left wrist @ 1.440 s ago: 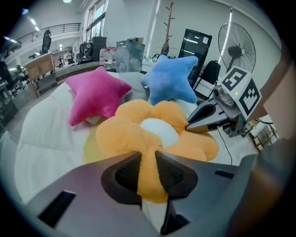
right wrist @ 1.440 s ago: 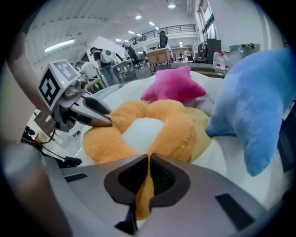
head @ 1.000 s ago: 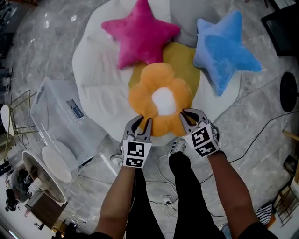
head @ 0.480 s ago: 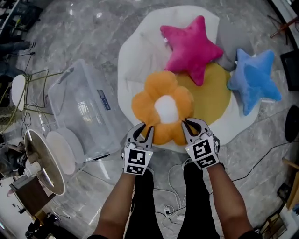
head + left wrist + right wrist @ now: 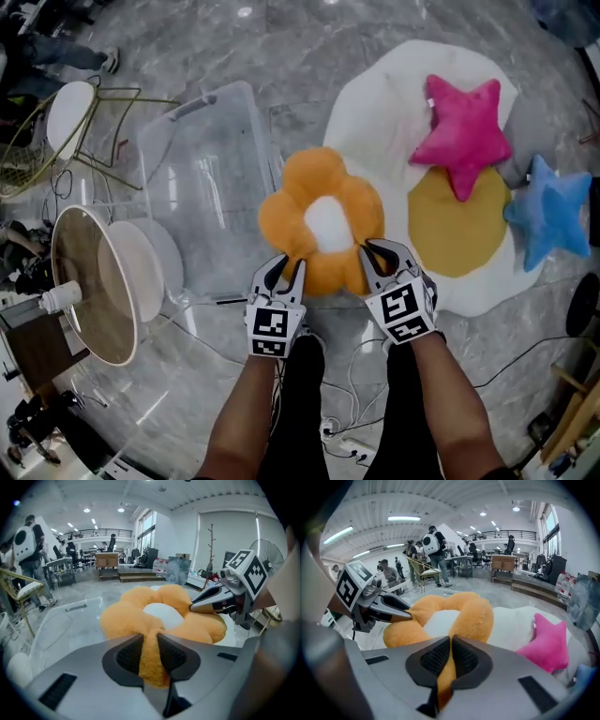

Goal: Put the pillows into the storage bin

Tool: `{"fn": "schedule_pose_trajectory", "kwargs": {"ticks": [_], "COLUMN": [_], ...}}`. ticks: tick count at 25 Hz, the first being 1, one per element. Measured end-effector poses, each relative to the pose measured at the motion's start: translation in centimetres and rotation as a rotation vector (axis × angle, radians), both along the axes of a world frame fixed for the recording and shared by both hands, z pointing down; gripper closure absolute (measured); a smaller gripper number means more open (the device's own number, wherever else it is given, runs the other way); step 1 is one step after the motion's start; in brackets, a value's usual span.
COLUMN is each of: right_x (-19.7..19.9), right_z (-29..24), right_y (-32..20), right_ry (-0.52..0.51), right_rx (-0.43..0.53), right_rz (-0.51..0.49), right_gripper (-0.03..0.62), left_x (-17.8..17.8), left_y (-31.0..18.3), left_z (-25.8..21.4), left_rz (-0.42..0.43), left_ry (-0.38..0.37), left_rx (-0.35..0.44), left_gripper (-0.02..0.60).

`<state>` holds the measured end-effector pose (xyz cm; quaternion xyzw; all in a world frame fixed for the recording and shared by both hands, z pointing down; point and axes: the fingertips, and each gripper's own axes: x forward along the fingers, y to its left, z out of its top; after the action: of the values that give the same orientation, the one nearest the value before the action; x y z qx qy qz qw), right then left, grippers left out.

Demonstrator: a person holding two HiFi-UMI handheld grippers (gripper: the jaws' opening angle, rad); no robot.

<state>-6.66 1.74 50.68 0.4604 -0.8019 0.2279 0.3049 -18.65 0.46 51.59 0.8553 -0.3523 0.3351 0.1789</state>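
Observation:
An orange flower pillow with a white middle hangs in the air between both grippers. My left gripper is shut on its near-left petal, and my right gripper is shut on its near-right petal. The pillow sits just right of the clear plastic storage bin, overlapping its right rim in the head view. A pink star pillow and a blue star pillow lie on the white-and-yellow egg-shaped rug at the right.
A standing fan lies left of the bin, and a wire-frame chair stands at the upper left. Cables and a power strip trail on the marble floor by the person's legs. People stand far off in the hall.
Both grippers have carried the orange flower pillow to the left, off the rug and up beside the bin. The rug and star pillows have slid right in the head view.

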Motion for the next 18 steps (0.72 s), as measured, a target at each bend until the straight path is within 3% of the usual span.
{"fn": "schedule_pose_trajectory", "kwargs": {"ticks": [10, 18], "right_x": [-16.7, -27.5], "right_z": [0.7, 2.2], "right_y": [-5.9, -9.9], "right_ry": [0.000, 0.015], "right_rx": [0.021, 0.023], "right_rz": [-0.154, -0.272], "right_gripper": [0.568, 0.566], "left_x": [-16.7, -27.4], "left_y": [-4.3, -7.6], "left_z": [0.2, 1.8], "left_rz": [-0.122, -0.200], "left_ry": [-0.042, -0.074], "left_rx": [0.012, 0.028], "left_gripper": [0.469, 0.469]}}
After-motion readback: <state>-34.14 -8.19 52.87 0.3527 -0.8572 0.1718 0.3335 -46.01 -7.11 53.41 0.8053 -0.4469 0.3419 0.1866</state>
